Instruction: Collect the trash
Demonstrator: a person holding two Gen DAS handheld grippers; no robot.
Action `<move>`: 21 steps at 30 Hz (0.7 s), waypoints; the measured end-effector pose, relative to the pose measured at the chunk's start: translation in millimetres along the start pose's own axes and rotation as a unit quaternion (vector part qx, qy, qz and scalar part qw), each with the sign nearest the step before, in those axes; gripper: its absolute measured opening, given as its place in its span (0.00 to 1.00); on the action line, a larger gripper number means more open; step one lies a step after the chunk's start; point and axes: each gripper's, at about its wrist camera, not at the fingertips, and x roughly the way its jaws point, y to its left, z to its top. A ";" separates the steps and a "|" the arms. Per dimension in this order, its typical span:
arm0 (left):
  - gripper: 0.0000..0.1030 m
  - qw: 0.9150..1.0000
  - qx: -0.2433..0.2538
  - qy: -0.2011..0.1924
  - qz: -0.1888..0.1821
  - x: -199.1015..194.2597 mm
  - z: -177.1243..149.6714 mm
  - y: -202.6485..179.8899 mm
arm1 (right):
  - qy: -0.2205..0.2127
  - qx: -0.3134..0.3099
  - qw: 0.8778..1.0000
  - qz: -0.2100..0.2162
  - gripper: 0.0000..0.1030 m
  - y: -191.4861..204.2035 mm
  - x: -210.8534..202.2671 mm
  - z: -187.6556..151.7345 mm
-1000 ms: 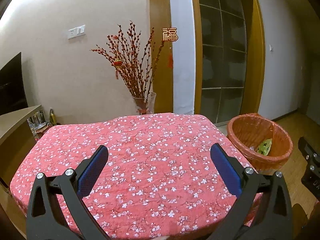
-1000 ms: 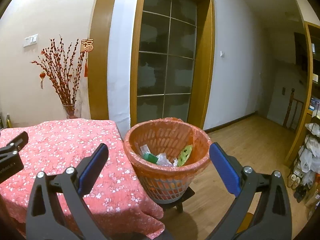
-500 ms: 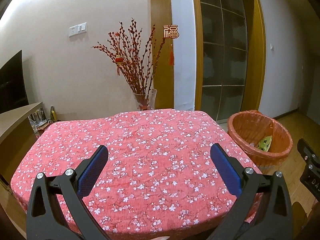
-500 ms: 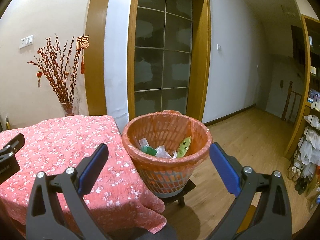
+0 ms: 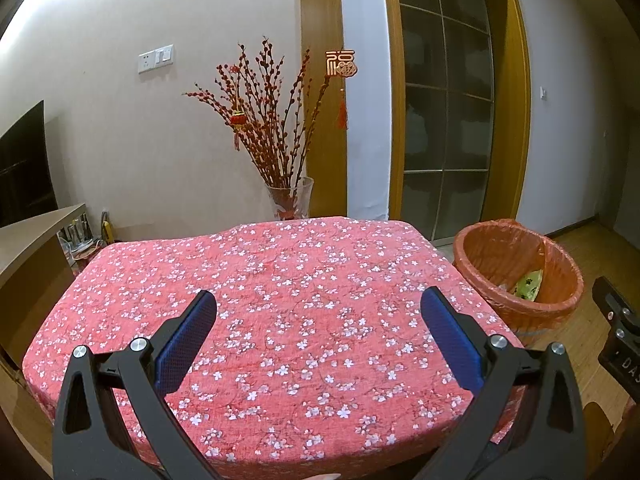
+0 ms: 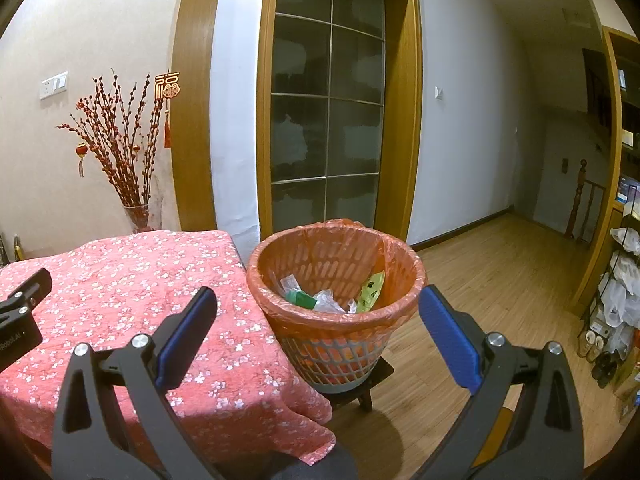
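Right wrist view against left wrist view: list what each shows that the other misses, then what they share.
Right wrist only: the basket's stool, a green bottle among the trash, the shoe rack.
Left wrist only: the dark screen, the wooden counter.
Both: the floral tablecloth, the lined trash basket, the vase of red branches, and open, empty grippers, left and right.

1. A lived-in home — a table (image 5: 280,300) under a red floral cloth stands near a wooden-framed glass door (image 6: 328,120).
2. Red berry branches in a glass vase (image 5: 288,200), with a hanging red-and-gold charm (image 5: 341,64) beside them.
3. Wood flooring (image 6: 500,272) runs to a shoe rack (image 6: 612,320) (bags piled on it) — domestic clutter.
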 end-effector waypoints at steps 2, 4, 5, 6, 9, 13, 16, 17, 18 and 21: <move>0.98 1.000 0.000 0.000 0.000 -0.3 0.1 -0.5 | 0.000 0.000 1.000 0.000 0.96 0.3 0.1 0.3; 0.98 1.000 0.000 0.000 0.000 -0.1 0.5 -0.4 | 0.000 0.000 1.000 0.000 0.96 0.5 -0.3 0.3; 0.98 1.000 0.000 0.000 0.000 -0.1 0.5 -0.3 | 0.000 0.000 1.000 0.000 0.96 0.6 -0.5 0.2; 0.98 1.000 0.000 0.000 0.000 -0.2 0.5 -0.5 | 0.000 -0.001 1.000 0.000 0.96 0.6 -0.1 0.5; 0.98 1.000 0.000 0.000 0.000 0.0 0.1 0.4 | 0.001 -0.002 1.000 0.002 0.96 0.6 0.3 1.3; 0.98 1.000 -0.001 0.000 0.000 0.2 1.4 0.7 | 0.001 -0.003 1.000 0.003 0.96 1.1 0.7 2.3; 0.98 1.000 -0.003 0.002 0.000 0.3 2.8 0.0 | 0.001 -0.004 1.000 0.005 0.96 1.3 1.3 3.1; 0.98 1.000 -0.003 0.002 -0.001 0.5 3.0 -0.6 | 0.001 -0.004 1.000 0.005 0.96 1.7 1.3 3.3; 0.98 1.000 -0.004 0.003 0.000 0.3 3.2 -0.3 | 0.001 -0.004 1.000 0.005 0.96 1.5 1.4 3.1; 0.98 1.000 -0.004 0.003 0.000 0.6 3.7 -0.7 | 0.002 -0.004 1.000 0.005 0.96 1.6 1.4 3.1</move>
